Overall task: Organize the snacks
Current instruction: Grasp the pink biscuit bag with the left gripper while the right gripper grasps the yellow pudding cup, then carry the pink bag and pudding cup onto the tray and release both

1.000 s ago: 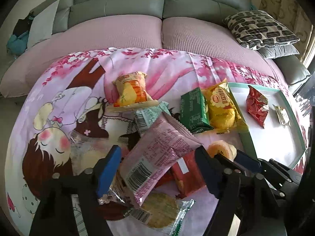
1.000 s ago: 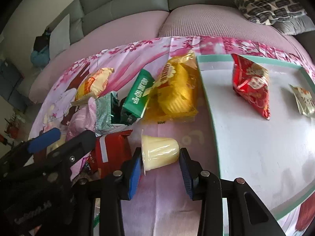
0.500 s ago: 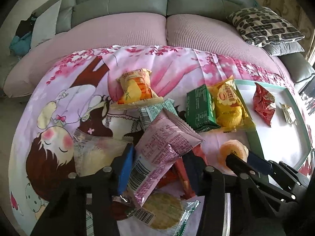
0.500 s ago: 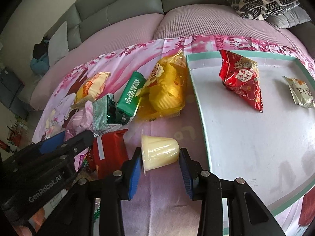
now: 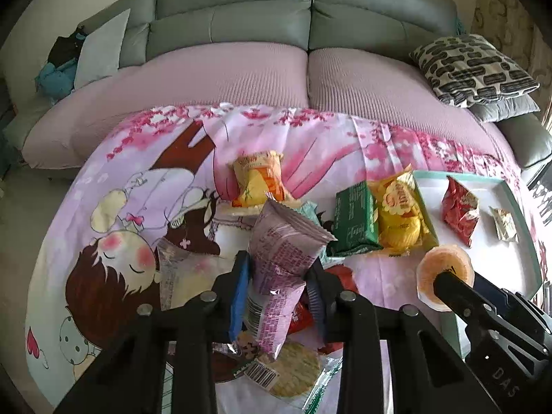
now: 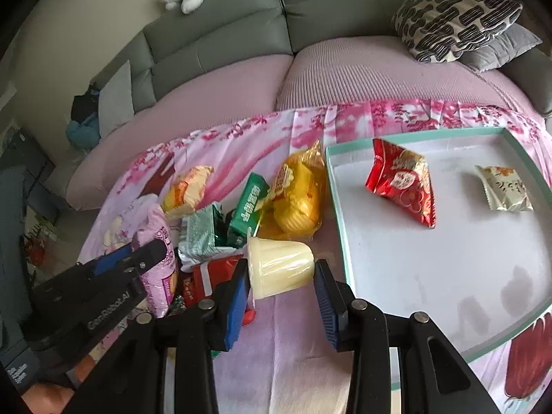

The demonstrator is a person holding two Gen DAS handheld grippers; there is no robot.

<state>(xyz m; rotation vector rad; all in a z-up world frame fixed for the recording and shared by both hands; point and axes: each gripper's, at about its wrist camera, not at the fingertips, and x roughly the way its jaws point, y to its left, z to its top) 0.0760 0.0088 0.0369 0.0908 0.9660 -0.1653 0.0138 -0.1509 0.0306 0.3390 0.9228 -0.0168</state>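
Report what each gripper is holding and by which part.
Left gripper is closing on the pink foil snack packet across its middle. Right gripper grips the pale yellow plastic jelly cup, lid against one pad, base against the other.

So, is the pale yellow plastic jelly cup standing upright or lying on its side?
On its side. The pale yellow plastic jelly cup is held between the right gripper jaws, with its wide rim facing left and its narrow base right.

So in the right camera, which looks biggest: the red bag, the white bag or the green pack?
1. Red bag looks biggest.
2. and 3. White bag and green pack look about alike. The pack is partly hidden, so I won't rank them.
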